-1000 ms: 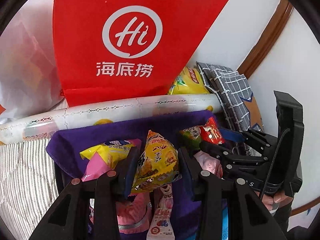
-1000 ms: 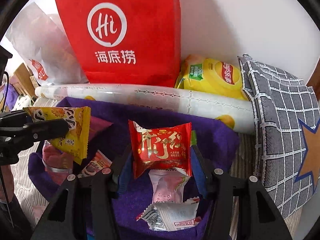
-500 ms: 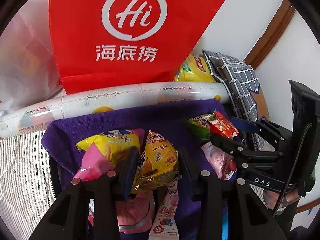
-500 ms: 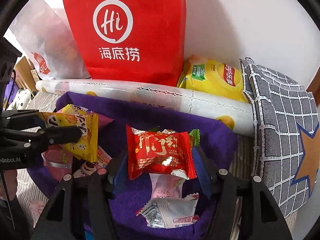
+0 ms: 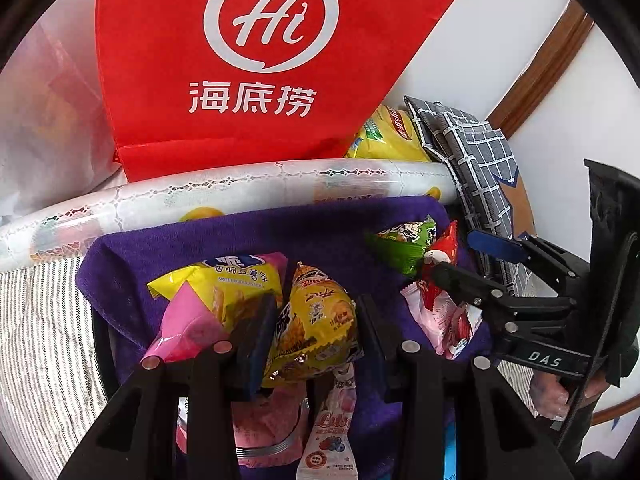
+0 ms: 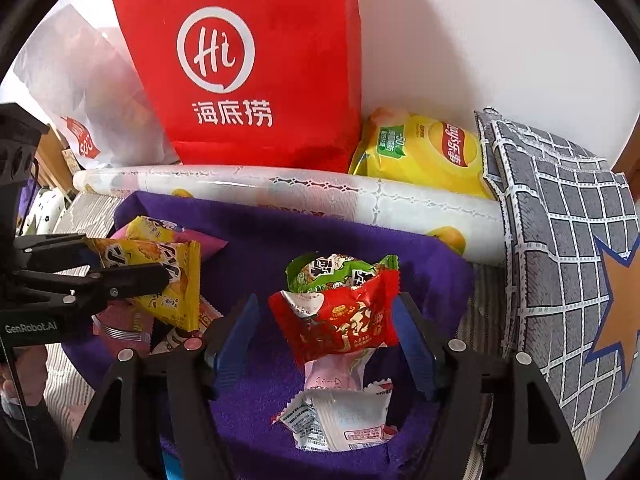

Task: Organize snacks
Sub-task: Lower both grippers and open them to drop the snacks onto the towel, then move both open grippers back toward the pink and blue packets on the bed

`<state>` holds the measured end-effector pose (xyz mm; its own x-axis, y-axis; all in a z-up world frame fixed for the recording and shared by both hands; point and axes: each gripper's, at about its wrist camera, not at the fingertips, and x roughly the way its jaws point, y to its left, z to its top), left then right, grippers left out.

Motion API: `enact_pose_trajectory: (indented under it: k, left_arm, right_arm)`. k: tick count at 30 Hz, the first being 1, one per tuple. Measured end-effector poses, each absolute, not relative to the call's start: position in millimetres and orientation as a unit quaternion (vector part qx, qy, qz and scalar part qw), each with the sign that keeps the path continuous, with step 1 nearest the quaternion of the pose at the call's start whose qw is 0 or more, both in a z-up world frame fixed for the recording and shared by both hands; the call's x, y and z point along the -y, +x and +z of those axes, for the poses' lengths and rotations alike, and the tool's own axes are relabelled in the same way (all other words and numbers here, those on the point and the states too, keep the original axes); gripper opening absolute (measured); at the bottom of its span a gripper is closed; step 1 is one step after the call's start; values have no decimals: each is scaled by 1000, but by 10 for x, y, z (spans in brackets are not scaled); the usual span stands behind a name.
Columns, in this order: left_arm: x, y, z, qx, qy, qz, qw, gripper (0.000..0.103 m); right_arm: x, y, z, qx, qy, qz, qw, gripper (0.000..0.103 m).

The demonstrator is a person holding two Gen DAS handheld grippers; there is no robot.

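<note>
Here the left gripper point(image 5: 312, 320) is clamped on a yellow snack packet point(image 5: 314, 330), pinched across its narrow middle so its long axis runs up and away between the fingers. The right gripper point(image 6: 324, 328) has its jaws spread wider than the red snack packet point(image 6: 340, 324) between them; the packet seems to have just left the pads or to be barely touching them, and which is hard to tell. Its long axis lies crosswise, from one finger to the other. Directly beneath both packets is the purple cloth point(image 6: 360, 248), with a green packet point(image 6: 340, 270) touching the red one from behind, a pink packet point(image 5: 444, 316) and a white packet point(image 6: 340, 420) under and nearer. On the left side lies a yellow and pink bag point(image 5: 224, 280). Further out, a white roll point(image 6: 320, 196) runs along the cloth's far edge, then a red paper bag point(image 6: 256, 68) and a yellow chip bag point(image 6: 424, 152) against the wall, with a checked cushion point(image 6: 560, 240) to the right. The yellow packet probably goes down next, onto the left half of the cloth just below it, a spot the left gripper is much nearer than the right.
</note>
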<state>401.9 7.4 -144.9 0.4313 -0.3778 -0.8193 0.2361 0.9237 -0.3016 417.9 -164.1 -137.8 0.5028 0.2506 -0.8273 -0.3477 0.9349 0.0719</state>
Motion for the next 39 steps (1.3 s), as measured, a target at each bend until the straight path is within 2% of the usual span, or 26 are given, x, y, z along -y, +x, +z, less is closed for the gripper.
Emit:
enact_pose_trajectory:
  k: [4, 8, 11, 15, 24, 27, 29, 39]
  left_arm:
    - [-62, 4019, -1449, -503, -68, -184, 842, 44]
    - [-40, 4014, -1443, -503, -63, -185, 842, 50]
    - [-25, 4011, -1437, -506, -62, -187, 840, 59]
    - [-20, 3989, -1403, -503, -60, -188, 841, 64]
    - [-13, 3913, -1250, -483, -49, -186, 854, 64]
    - [-8, 3883, -1198, -475, -45, -186, 859, 64]
    - [-1, 3867, -1168, -470, -43, -186, 861, 64]
    - [66, 3693, -928, -448, -30, -193, 873, 64]
  right_arm:
    - [1684, 4153, -1308, -457, -45, 171, 872, 75]
    - [1713, 4141, -1259, -451, -41, 169, 875, 75]
    - [1727, 4136, -1232, -447, -40, 169, 878, 75]
    - [1738, 4119, -1196, -444, -36, 170, 879, 75]
    - [1770, 4069, -1098, -440, -21, 154, 885, 75]
    - [1766, 4034, -1058, -433, -29, 136, 890, 80]
    - [1778, 3987, -1025, -425, -36, 118, 897, 87]
    - [2002, 3699, -908, -432, -14, 69, 899, 88]
